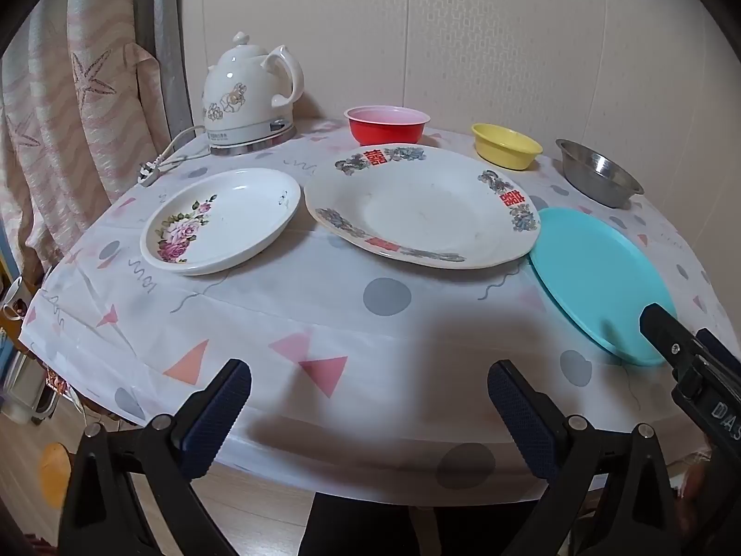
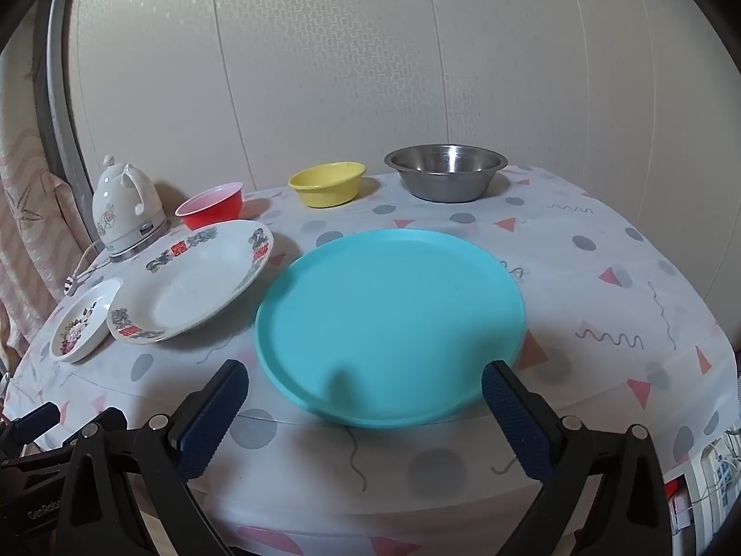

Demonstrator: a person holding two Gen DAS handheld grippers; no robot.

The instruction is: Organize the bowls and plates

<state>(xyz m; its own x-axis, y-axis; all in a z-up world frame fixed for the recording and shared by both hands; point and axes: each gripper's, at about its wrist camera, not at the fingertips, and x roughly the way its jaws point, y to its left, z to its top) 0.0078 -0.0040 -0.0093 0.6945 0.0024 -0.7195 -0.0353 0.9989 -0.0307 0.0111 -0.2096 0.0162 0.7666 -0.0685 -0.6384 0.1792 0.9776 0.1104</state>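
Risk, biggest first. The turquoise plate (image 2: 389, 324) lies flat on the surface (image 2: 602, 306), its near rim close to the table edge. A low approach could shove it rather than lift it, and the loose plastic cloth may bunch under it.

The large white plate with red characters (image 1: 417, 206) sits left of it, rims almost touching; from either view I cannot tell if they overlap. Sliding one would likely knock the other. The rose-pattern dish (image 1: 222, 222) is further left, just beside the large plate.

Along the far edge: steel bowl (image 2: 444, 178) at right, yellow bowl (image 2: 326, 190), red bowl (image 2: 210, 207), then a ceramic kettle (image 1: 250, 97) far left with its cord trailing; a reach that way could snag it.

Pose: right gripper (image 2: 366, 412) hovers low at the near edge, fingers spread wide on either side of the turquoise plate's near rim, holding nothing. Left gripper (image 1: 370, 410) hangs over bare cloth, fingers likewise apart and empty, aimed at the large plate.
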